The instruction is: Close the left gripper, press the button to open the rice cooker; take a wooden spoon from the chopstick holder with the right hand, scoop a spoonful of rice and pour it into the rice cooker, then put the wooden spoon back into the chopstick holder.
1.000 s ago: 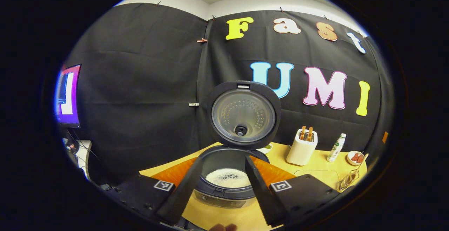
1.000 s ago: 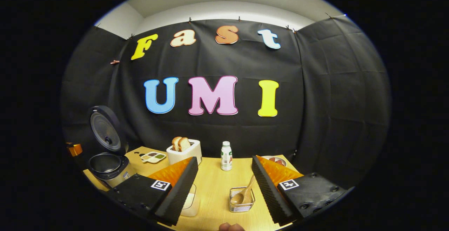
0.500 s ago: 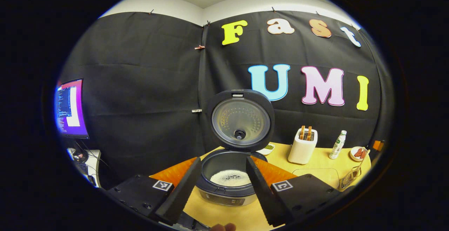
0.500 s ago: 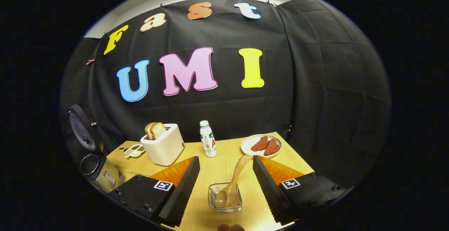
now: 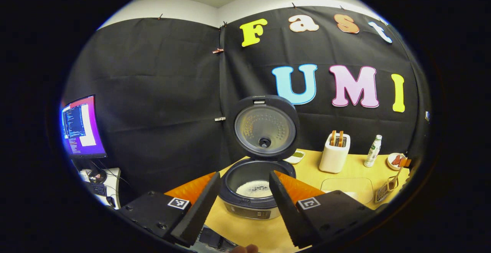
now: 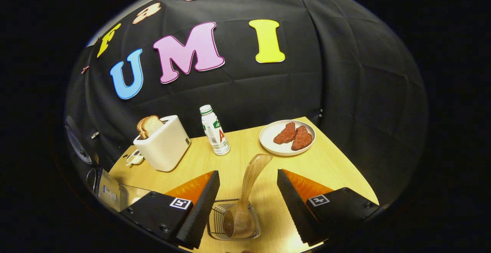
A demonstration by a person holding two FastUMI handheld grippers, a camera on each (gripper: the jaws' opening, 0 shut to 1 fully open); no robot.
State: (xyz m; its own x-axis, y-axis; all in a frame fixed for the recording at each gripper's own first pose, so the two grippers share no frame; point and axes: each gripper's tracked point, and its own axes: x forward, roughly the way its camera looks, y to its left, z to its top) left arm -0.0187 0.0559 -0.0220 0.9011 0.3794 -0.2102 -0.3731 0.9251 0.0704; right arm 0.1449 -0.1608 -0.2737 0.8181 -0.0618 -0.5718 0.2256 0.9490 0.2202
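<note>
Spoon (image 6: 245, 195): wooden, bowl sitting down in holder (image 6: 234, 226), handle leaning up; cooker (image 5: 255, 191) lid standing open; both tools (image 6: 245, 203) (image 5: 241, 203) gaping, empty.

The left gripper (image 5: 241, 203) hangs level, its two fingers spread wide apart and holding nothing. The right gripper (image 6: 245, 207) tilts downward, its fingers likewise parted and empty.

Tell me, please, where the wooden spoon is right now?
In the right gripper view, the wooden spoon stands bowl-down in the wire chopstick holder, between the open right gripper's fingers, with its handle leaning toward the plate.
</note>
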